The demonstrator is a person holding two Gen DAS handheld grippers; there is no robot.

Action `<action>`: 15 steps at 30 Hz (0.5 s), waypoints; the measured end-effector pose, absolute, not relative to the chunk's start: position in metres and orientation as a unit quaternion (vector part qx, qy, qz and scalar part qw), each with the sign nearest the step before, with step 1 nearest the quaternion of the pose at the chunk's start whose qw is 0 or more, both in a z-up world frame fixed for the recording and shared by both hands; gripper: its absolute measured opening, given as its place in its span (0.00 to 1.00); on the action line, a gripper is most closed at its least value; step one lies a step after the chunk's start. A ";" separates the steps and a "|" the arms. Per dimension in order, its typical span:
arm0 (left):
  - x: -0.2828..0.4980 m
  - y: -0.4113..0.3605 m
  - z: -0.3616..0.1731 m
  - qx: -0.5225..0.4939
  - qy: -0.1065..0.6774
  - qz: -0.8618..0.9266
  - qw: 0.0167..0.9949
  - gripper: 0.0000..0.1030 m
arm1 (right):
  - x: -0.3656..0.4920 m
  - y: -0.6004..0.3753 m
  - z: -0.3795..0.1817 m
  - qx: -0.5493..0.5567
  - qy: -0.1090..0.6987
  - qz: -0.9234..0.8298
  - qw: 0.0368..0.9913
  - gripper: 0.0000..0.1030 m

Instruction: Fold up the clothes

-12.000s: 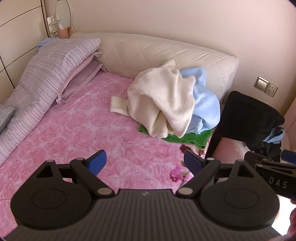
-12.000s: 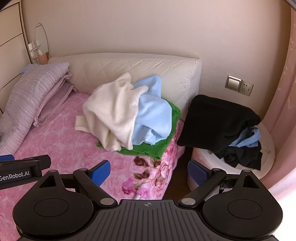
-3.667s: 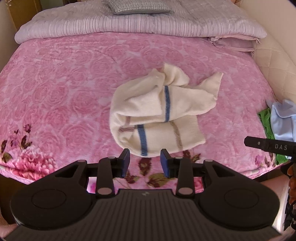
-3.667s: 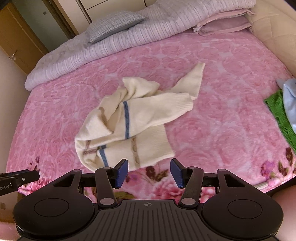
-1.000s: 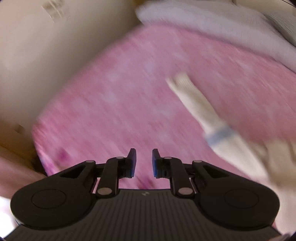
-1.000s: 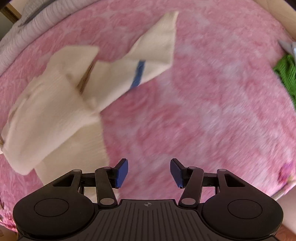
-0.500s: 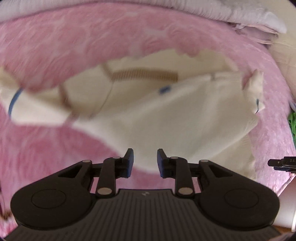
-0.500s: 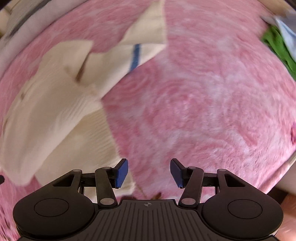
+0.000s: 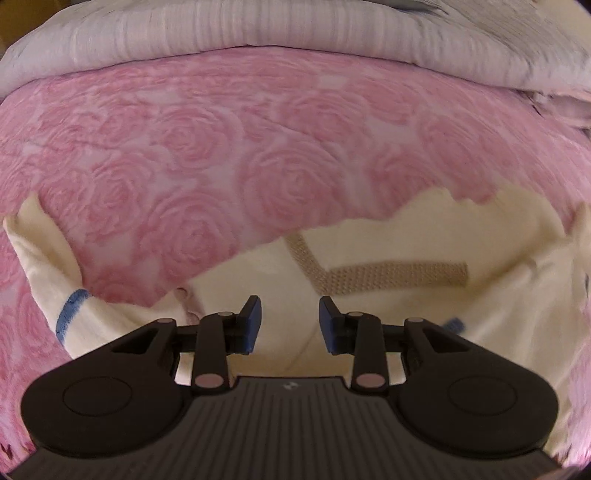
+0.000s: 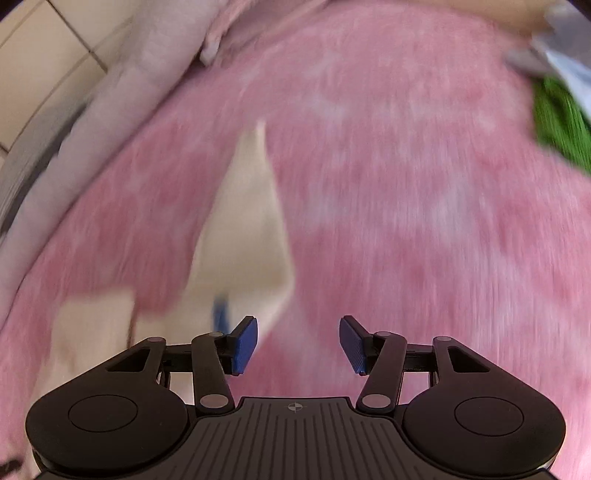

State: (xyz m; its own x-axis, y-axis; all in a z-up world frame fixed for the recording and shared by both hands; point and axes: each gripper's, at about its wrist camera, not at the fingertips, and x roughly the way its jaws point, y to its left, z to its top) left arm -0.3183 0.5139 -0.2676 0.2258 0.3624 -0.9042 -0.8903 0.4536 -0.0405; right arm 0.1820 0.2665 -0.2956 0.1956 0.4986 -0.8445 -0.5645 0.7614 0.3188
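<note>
A cream knit sweater [image 9: 388, 243] with tan and blue stripes lies spread on the pink rose-patterned bedspread [image 9: 229, 147]. One sleeve [image 9: 48, 266] with a blue band reaches out to the left. My left gripper [image 9: 290, 325] hovers open just over the sweater's body, nothing between its fingers. In the blurred right wrist view, the other cream sleeve [image 10: 247, 221] points away over the bedspread [image 10: 424, 221]. My right gripper [image 10: 298, 343] is open and empty, its left pad beside that sleeve's near end.
A pale striped quilt [image 9: 295, 33] is bunched along the far side of the bed. A green garment [image 10: 557, 118] with a pale blue one on it lies at the right edge in the right wrist view. Cupboard panels [image 10: 40, 55] show at the upper left.
The left gripper has dropped closer over the sweater and its jaws have widened. The right gripper has swung toward the right sleeve, which now points straight away. Both views are still moving.
</note>
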 end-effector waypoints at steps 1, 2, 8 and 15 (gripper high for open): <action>-0.318 0.513 -0.269 -0.295 0.447 0.434 0.724 0.29 | 0.191 0.272 -0.294 -0.043 0.511 0.351 0.783 0.52; -0.318 0.512 -0.271 -0.296 0.446 0.436 0.723 0.29 | 0.198 0.279 -0.293 -0.074 0.490 0.360 0.790 0.51; -0.309 0.500 -0.279 -0.299 0.456 0.436 0.716 0.29 | 0.193 0.294 -0.304 -0.395 0.316 0.457 0.731 0.50; -0.296 0.505 -0.278 -0.295 0.458 0.433 0.718 0.29 | 0.133 0.288 -0.333 -0.549 0.144 0.586 0.579 0.51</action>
